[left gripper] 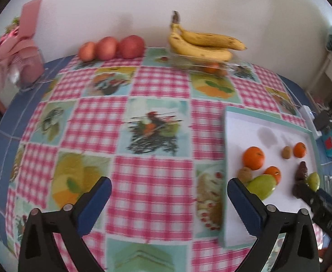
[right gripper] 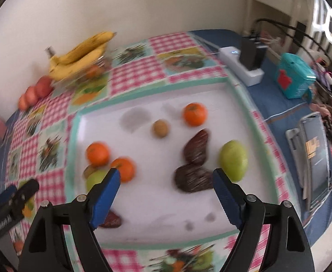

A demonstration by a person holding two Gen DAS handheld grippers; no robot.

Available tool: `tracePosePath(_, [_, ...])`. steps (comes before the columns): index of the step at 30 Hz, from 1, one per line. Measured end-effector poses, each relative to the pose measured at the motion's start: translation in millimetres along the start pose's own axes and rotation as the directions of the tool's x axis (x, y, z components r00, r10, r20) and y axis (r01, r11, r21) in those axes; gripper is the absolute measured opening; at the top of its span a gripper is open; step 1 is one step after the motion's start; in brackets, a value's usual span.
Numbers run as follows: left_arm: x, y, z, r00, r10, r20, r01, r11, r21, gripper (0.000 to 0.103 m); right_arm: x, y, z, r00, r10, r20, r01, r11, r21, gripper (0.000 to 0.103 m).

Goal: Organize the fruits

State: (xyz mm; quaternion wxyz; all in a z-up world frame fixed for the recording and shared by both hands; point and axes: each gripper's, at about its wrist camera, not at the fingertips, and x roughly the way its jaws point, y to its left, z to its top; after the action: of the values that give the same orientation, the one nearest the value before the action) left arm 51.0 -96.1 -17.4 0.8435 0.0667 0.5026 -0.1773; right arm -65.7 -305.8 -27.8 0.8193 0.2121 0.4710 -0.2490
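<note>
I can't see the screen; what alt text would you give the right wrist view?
The open right tool hangs, holding nothing, over a white tray of three oranges, two green fruits, dark brown fruits and a small brown one. Bananas and apples sit by the wall.

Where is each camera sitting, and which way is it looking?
Left wrist: on the left gripper, looking down across the checked tablecloth to the apples and bananas; its open blue fingers show, nothing between.
Right wrist: on the right gripper, looking down into the white tray of fruit; its open fingers show.
Shared: tray, oranges, bananas, each other's gripper.
</note>
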Motion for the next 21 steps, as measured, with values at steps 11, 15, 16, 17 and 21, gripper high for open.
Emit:
tracePosePath(11, [-51, 20, -32, 0.977, 0.177, 0.120, -0.184, 0.981, 0.053, 0.103, -23, 39, -46, 0.997, 0.082, 0.010, -0.080, 0.993, -0.087, 0.084])
tracePosePath(15, [-60, 29, -46, 0.972, 0.192, 0.132, -0.200, 0.978, 0.051, 0.103, -30, 43, -57, 0.997, 0.077, 0.012, -0.076, 0.991, -0.108, 0.084])
tracePosePath(16, [-60, 34, -50, 0.971, 0.210, 0.113, -0.215, 0.976, 0.039, 0.103, -31, 43, -60, 0.997, 0.073, 0.012, -0.071, 0.991, -0.111, 0.084])
tracePosePath(17, [-59, 36, -52, 0.969, 0.226, 0.100, -0.230, 0.973, 0.036, 0.103, -33, 43, -63, 0.997, 0.071, 0.012, -0.069, 0.991, -0.113, 0.084])
tracePosePath(21, [-58, 45, -60, 0.968, 0.239, 0.078, -0.242, 0.970, 0.029, 0.103, -36, 43, -69, 0.998, 0.066, 0.008, -0.065, 0.990, -0.126, 0.084])
